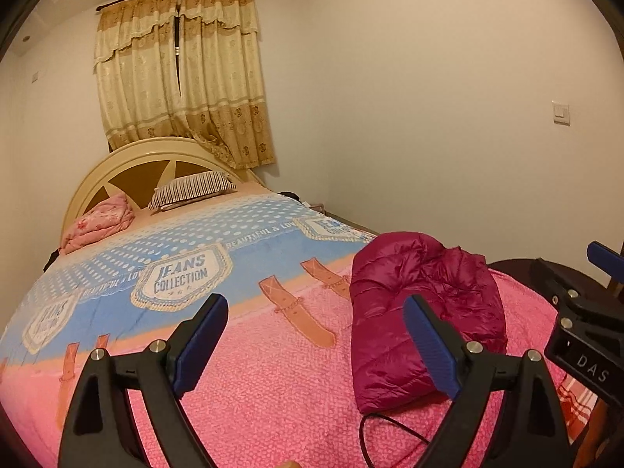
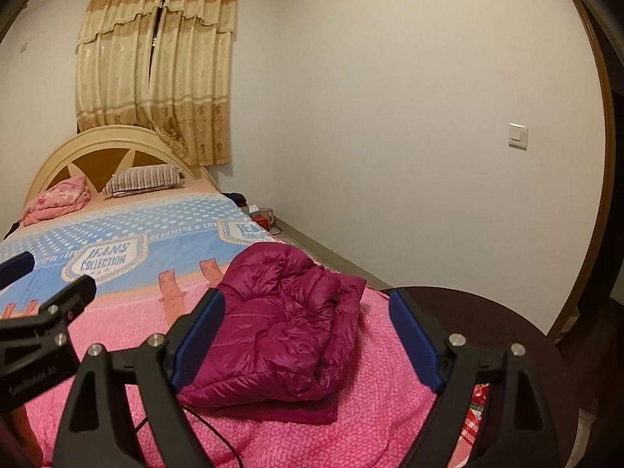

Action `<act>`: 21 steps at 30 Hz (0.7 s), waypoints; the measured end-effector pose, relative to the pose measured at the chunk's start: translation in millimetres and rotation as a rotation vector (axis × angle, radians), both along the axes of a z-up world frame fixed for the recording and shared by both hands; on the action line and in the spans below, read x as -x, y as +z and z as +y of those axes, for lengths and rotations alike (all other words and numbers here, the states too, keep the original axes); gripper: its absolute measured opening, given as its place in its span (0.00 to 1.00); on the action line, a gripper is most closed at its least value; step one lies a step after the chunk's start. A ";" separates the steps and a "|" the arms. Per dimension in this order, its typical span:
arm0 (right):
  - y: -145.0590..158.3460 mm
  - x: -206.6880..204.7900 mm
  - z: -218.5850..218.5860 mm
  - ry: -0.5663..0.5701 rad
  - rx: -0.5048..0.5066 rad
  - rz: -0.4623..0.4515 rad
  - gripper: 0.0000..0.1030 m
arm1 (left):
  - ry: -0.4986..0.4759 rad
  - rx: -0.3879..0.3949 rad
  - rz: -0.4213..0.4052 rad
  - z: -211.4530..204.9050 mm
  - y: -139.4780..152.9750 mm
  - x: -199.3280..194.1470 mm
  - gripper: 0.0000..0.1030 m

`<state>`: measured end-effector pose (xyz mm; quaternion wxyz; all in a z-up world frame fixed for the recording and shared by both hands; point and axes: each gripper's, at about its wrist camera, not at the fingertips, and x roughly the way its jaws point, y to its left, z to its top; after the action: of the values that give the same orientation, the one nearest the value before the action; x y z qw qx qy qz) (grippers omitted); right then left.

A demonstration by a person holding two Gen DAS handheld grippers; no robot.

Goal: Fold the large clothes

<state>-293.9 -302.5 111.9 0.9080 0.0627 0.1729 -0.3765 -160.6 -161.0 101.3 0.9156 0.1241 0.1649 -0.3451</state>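
Observation:
A magenta puffer jacket lies folded in a bundle on the pink end of the bed; the right wrist view shows the jacket straight ahead. My left gripper hangs above the bedspread with its jaws wide apart and nothing between them; the jacket lies beyond its right finger. My right gripper is open too, raised above and short of the jacket, touching nothing. Each gripper shows at the edge of the other's view: the right gripper and the left gripper.
The bed carries a blue and pink printed bedspread, a striped pillow and a pink bundle by the headboard. A black cable trails near the jacket. A dark round table stands right of the bed. White wall on the right.

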 end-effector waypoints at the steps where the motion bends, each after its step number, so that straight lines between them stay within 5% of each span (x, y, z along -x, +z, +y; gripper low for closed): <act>1: -0.6 0.1 -0.5 -0.001 -0.005 -0.001 0.85 | 0.000 -0.002 0.005 -0.9 -0.7 -0.5 0.89; 21: -5.3 0.2 2.0 0.003 -0.019 0.006 0.85 | -0.014 0.014 0.050 1.8 -4.3 -2.7 0.90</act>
<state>-294.1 -300.5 106.6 0.9074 0.0699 0.1792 -0.3738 -157.8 -159.2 97.0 0.9096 0.1103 0.1843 -0.3556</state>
